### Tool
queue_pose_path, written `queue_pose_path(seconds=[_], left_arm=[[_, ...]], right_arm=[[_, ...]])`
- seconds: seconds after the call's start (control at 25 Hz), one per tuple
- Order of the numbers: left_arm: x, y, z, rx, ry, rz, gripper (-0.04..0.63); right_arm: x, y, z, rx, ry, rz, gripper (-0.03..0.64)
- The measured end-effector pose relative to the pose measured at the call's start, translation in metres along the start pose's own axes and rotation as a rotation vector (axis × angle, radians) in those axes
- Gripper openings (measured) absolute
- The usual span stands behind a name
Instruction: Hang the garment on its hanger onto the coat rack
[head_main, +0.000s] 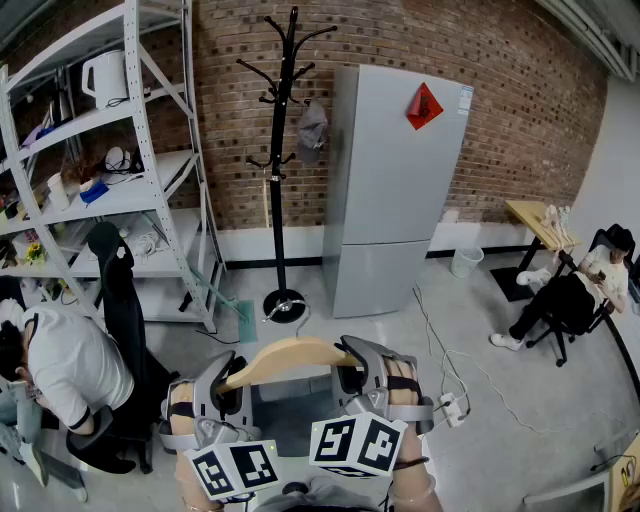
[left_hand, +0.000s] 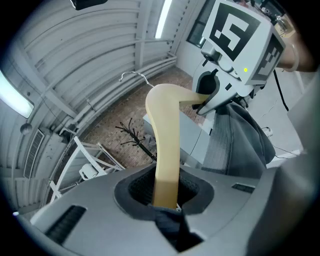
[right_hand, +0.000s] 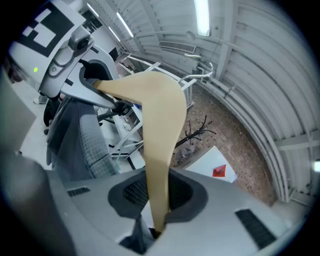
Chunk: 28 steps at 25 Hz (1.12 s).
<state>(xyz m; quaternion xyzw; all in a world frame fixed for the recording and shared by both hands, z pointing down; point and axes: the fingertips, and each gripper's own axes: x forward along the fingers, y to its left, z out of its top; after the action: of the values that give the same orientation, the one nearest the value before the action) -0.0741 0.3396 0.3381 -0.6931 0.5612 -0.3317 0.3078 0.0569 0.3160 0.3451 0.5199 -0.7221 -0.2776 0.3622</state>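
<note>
Left hand-held gripper (head_main: 228, 386) and right hand-held gripper (head_main: 351, 374) clamp opposite ends of the hanger (head_main: 295, 352).

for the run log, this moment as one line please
left claw: shut on wooden hanger; right claw: shut on wooden hanger; grey garment: on hanger; coat rack: ahead

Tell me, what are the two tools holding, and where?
The wooden hanger carrying the grey garment: left tool clamps its left arm, right tool its right arm.

Pale wooden hanger (head_main: 290, 355) held level, grey garment (left_hand: 235, 145) draped below; black coat rack (head_main: 283, 170) upright, well apart.
</note>
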Motion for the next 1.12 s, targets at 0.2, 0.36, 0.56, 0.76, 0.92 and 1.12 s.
queue_pose_path(seconds=[0.2, 0.36, 0.56, 0.76, 0.92, 1.12], left_arm=[[0.006, -0.001, -0.002, -0.002, -0.003, -0.003, 0.067], [0.011, -0.006, 0.002, -0.005, -0.002, -0.004, 0.067], [0.023, -0.007, 0.006, 0.005, 0.017, 0.003, 0.067], [0.037, -0.011, 0.011, 0.012, 0.034, 0.016, 0.067], [0.049, -0.014, 0.014, 0.007, 0.040, 0.027, 0.067], [0.067, -0.009, 0.015, 0.007, 0.053, 0.034, 0.067]], right_arm=[[0.005, 0.000, -0.001, -0.004, 0.001, -0.003, 0.067], [0.007, -0.003, -0.008, -0.003, 0.002, 0.002, 0.067], [0.015, -0.011, -0.012, -0.002, -0.006, 0.013, 0.069], [0.028, -0.019, -0.018, -0.012, -0.021, 0.022, 0.069], [0.041, -0.024, -0.023, -0.015, -0.040, 0.027, 0.069], [0.058, -0.033, -0.022, -0.021, -0.054, 0.032, 0.069]])
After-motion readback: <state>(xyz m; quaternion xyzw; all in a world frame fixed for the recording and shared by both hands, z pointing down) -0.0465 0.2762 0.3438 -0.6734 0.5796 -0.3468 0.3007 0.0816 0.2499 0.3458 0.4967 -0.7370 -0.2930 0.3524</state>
